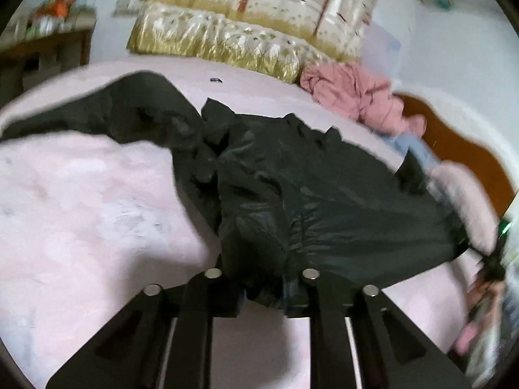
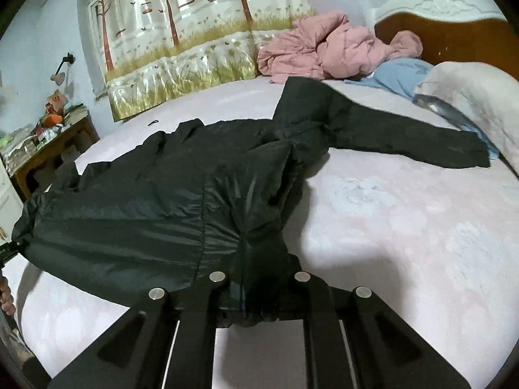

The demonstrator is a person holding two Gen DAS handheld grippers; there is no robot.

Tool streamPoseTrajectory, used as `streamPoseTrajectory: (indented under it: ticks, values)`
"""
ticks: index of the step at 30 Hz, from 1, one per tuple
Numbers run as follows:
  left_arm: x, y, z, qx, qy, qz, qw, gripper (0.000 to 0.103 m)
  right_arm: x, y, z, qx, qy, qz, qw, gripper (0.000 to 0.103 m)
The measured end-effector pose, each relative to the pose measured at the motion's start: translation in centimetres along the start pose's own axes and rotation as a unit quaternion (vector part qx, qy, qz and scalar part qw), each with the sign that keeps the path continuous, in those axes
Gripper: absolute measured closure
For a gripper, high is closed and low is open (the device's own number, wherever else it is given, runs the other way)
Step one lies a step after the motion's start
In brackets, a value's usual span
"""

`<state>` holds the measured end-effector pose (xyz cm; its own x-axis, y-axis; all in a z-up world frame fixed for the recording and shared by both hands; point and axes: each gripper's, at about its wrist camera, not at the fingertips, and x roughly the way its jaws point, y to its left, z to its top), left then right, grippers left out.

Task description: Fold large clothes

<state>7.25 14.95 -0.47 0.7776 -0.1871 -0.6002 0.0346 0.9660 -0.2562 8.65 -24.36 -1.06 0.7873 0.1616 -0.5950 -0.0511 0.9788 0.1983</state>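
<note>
A large black padded jacket [image 1: 318, 201] lies spread on the pink bed [image 1: 81, 201]. My left gripper [image 1: 262, 295] is shut on the jacket's hem at one bottom corner. My right gripper [image 2: 259, 301] is shut on the hem of the same jacket [image 2: 155, 201] at the other bottom corner. In the right wrist view one sleeve [image 2: 405, 139] stretches out to the right toward the pillow. In the left wrist view the other sleeve [image 1: 107, 110] runs to the left. The left gripper also shows at the left edge of the right wrist view [image 2: 9, 249].
A crumpled pink garment [image 2: 331, 48] and a blue one [image 2: 399, 74] lie near the headboard [image 2: 454, 35], beside a pale pillow [image 2: 470, 103]. A tree-print curtain [image 2: 181, 32] hangs behind the bed. A cluttered wooden side table [image 2: 42, 142] stands at the left.
</note>
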Motion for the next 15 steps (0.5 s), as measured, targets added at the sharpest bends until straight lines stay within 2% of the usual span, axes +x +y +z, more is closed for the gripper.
streamPoseTrajectory:
  ticks: [1, 2, 3, 5, 7, 9, 12, 15]
  values:
    - [-0.4, -0.5, -0.1, 0.022, -0.012, 0.032, 0.9992, 0.069, -0.4, 0.1, -0.2, -0.005, -0.004, -0.01, 1.0, 0.086]
    - [-0.6, -0.9, 0.0, 0.032, -0.026, 0.059, 0.9974, 0.045, -0.9, 0.4, -0.2, -0.011, -0.011, -0.027, 1.0, 0.082]
    - [-1.3, -1.1, 0.1, 0.034, -0.047, 0.068, 0.996, 0.03, -1.4, 0.6, -0.1, -0.015, -0.016, -0.039, 0.999, 0.078]
    - [-2.8, -1.3, 0.9, 0.028, -0.098, 0.039, 0.994, 0.029, -2.2, 1.2, 0.5, -0.019, -0.03, -0.048, 0.998, 0.076]
    - [-4.1, -2.1, 1.9, 0.035, -0.123, 0.017, 0.9917, 0.029, -3.5, 1.7, 1.7, -0.018, -0.058, -0.048, 0.997, 0.067]
    - [-4.3, -2.9, 2.9, 0.048, -0.128, 0.013, 0.9905, 0.028, -5.0, 2.3, 2.8, -0.017, -0.085, -0.041, 0.995, 0.043]
    - [-2.3, -4.8, 5.0, 0.053, -0.109, -0.002, 0.9926, 0.028, -5.9, 4.2, 4.6, -0.036, -0.101, -0.01, 0.994, 0.043]
    - [1.0, -5.8, 6.0, 0.046, -0.053, -0.007, 0.9975, 0.028, -3.2, 6.3, 6.3, -0.042, -0.049, 0.029, 0.998, 0.042]
